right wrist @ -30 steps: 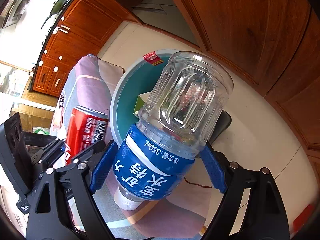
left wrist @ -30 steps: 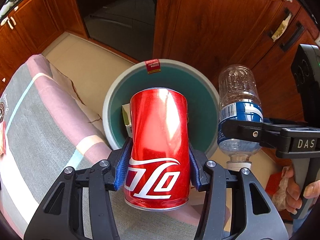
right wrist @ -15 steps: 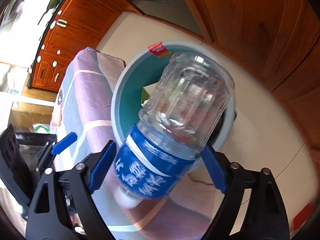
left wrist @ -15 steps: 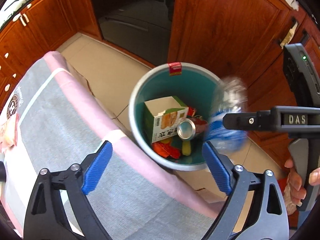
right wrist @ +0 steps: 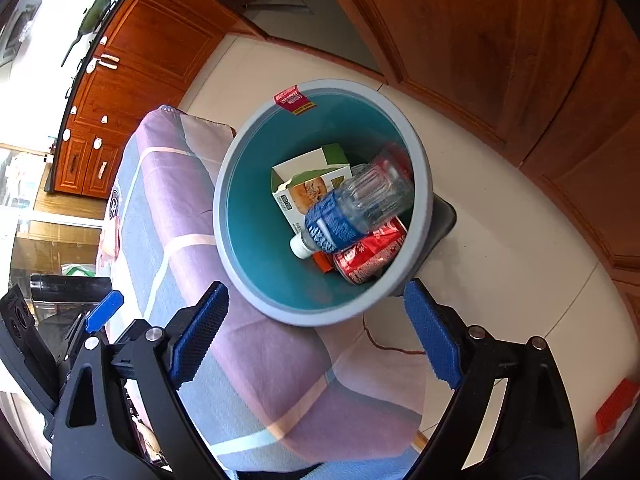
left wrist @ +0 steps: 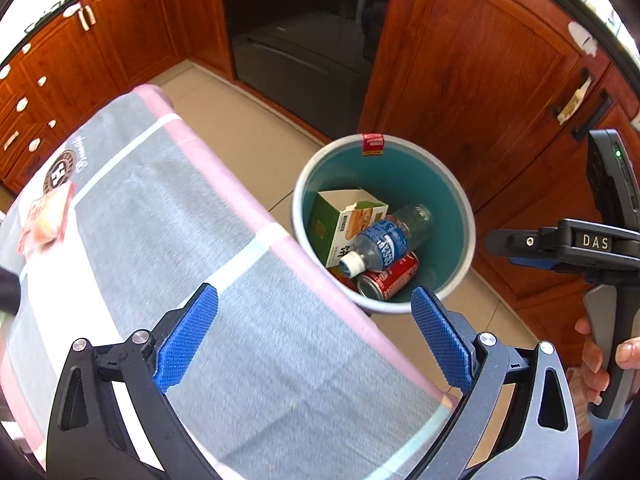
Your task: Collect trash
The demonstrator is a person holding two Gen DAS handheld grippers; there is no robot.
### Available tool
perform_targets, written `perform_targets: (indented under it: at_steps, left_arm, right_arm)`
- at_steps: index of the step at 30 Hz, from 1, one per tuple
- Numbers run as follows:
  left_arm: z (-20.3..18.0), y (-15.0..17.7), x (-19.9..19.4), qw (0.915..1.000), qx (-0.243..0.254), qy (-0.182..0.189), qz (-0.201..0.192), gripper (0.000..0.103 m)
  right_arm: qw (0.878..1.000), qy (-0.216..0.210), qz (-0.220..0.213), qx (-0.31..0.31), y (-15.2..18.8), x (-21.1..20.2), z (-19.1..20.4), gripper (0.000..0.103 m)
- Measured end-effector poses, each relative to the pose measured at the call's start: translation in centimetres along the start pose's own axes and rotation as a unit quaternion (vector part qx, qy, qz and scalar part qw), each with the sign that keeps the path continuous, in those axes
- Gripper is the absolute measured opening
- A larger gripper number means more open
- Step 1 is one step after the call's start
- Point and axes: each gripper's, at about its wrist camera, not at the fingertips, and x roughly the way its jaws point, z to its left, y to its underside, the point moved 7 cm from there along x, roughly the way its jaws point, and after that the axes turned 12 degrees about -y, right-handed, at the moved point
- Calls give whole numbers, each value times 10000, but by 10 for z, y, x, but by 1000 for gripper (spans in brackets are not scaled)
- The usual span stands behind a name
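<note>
Left tool (left wrist: 314, 336): jaws spread wide, nothing between the blue pads (left wrist: 188, 334); it sits at the bottom of the left wrist view, above the cloth-covered surface (left wrist: 200, 240).

Right tool (right wrist: 316, 334): jaws likewise wide apart and empty, bottom of the right wrist view. In the left wrist view it enters from the right edge, side-on, held by a hand (left wrist: 600, 364) at lower right.

Trash bin (left wrist: 468, 216): round, grey rim, teal inside, standing on the tiled floor just beside the surface's edge, centre-right of the left wrist view; red sticker (left wrist: 373, 145) on its far rim.

Inside the bin:
- Plastic bottle (left wrist: 384, 242), clear with blue label, lying on top. Long axis runs diagonally; white cap (left wrist: 352, 267) points toward lower left of frame, base toward upper right.
- Red can (left wrist: 394, 282) lying on its side just below the bottle and touching it; silver end faces lower left.
- Green-and-white carton (left wrist: 344, 220), to the upper left of the bottle, partly under it.

A pink packet (left wrist: 46, 220) lies on the surface at the left edge.
</note>
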Motion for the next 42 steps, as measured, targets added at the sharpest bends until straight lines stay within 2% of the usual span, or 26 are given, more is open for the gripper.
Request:
perform_targets:
  at_steps: [7,9,11,14,20,24,31,42]
  left_arm:
    - [13,18,-41,9995,-175,-22,-269,98]
    - [18,25,-52,9991,-228,-51,-359,98]
    - [21,32,-59,9988,-262,-101,-412,98]
    - [26,45,-68,9983,-305,-160,-459,98]
    - [39,71,-80,9972,-519,-220,-494,99]
    - [45,90,-81,9965,-660,-278,-440,99]
    - [52,108,-91,9955,-742,-375,-459,99]
    - [56,116,-102,9944,-779,-482,-524,99]
  right_arm:
    - [9993,161,-185,-281,32,-29,20,86]
    - [9981,299,-275,-464,42,-38,28,91]
    - [9961,446,-361,-667,53,-45,36,91]
    - [9941,543,-412,-843,69,-53,44,96]
    - [9907,787,-414,-1032,95,-58,49,96]
    - [9846,1142,-518,-1221,110,-59,47,96]
    - [9768,1433,-668,-1447,124,-67,47,96]
    - [9752,1454,-606,-1558,131,-67,54,96]
